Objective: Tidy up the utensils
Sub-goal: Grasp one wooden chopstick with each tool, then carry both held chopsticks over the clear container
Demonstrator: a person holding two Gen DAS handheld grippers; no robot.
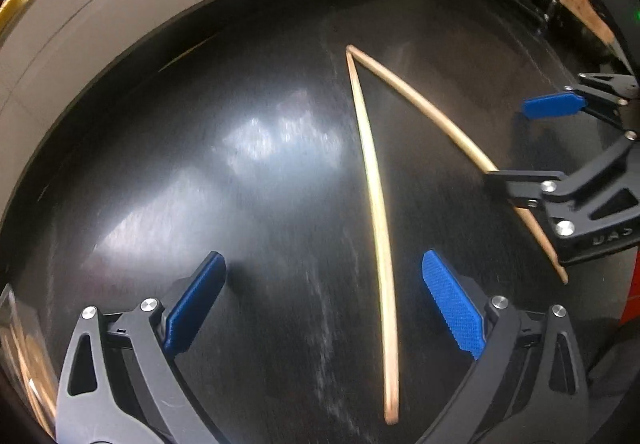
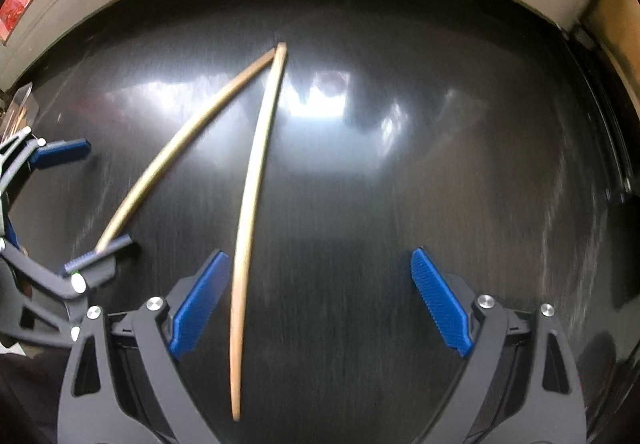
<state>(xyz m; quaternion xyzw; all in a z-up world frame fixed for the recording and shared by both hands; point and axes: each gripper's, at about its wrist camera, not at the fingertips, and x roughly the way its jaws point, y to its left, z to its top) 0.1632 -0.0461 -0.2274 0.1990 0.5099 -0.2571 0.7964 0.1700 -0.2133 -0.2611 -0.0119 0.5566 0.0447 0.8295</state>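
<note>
where two chopsticks (image 1: 376,212) meet at their tips, both grippers (image 1: 324,304) (image 2: 320,300) spread wide, gripping nothing

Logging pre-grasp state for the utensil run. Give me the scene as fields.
surface: dark table
objects: left chopstick, right chopstick, both wooden, lying flat
layout: a V, far tips meeting, near ends apart
left gripper: open, left chopstick's near end between its fingers
right gripper: open, right chopstick's near end between its fingers
held: nothing
</note>
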